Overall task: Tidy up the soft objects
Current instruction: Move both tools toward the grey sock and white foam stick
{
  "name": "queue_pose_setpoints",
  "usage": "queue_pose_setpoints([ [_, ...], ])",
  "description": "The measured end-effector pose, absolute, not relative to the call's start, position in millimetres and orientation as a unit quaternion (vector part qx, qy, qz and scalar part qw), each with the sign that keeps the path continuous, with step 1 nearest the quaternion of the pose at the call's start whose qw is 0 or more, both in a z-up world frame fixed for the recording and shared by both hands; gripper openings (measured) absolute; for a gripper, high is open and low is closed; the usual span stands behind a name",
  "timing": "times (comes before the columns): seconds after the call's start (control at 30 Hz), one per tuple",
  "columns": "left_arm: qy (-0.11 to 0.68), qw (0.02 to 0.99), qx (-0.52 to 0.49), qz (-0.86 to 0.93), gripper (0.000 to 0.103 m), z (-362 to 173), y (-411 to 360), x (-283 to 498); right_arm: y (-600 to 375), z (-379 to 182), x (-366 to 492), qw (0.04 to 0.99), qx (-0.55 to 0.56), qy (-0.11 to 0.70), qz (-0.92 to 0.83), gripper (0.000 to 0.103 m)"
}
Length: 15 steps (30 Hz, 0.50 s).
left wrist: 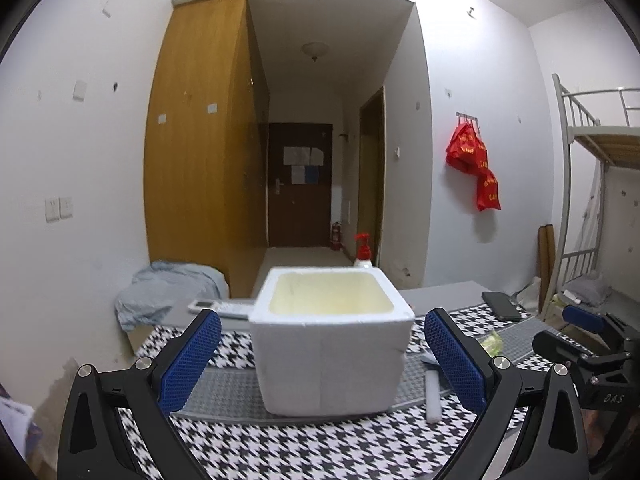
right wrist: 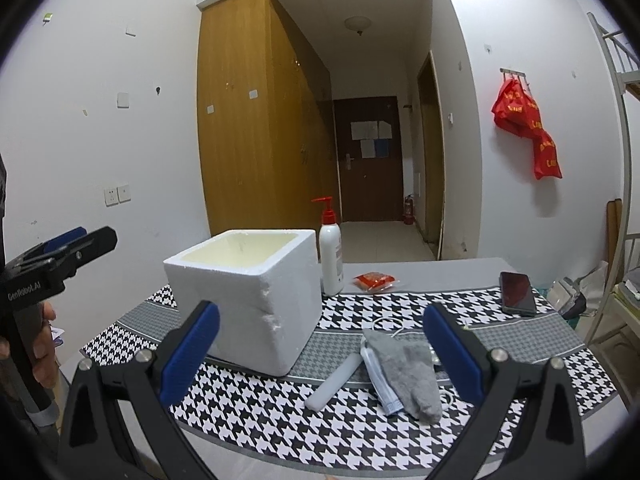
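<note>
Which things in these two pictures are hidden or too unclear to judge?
- Floor of the foam box: hidden by its own walls in both wrist views, so its contents are unknown.
- Blue item under the grey sock: right wrist view, mostly covered; kind unclear.
- Papers on the far door: both views, too small to read.
- Pump bottle: left wrist view, body hidden behind the box.

"GenRobot.AI" on the left tool [right wrist: 60,256]; "DAS" on the right tool [left wrist: 580,340].

- I'm looking into a dormitory-style bedroom: a metal bunk bed [left wrist: 600,136] stands at right.
- A tall wooden wardrobe [right wrist: 256,120] lines the entrance hallway.
</note>
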<state>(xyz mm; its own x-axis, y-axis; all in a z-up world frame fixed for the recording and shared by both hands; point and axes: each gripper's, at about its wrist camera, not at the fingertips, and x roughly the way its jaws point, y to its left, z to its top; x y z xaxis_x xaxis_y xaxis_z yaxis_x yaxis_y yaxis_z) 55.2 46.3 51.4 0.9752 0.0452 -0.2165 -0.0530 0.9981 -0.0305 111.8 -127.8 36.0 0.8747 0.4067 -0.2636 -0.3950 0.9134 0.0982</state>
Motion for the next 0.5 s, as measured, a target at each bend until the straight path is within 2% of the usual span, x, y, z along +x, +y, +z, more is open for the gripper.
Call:
queue_pose_setpoints([
  [0.5, 0.094, 0.993, -0.047, 0.058, 0.102, 12, 52, 46, -128, 10, 105, 0.966, 0.017, 0.144, 0.212, 0.103],
])
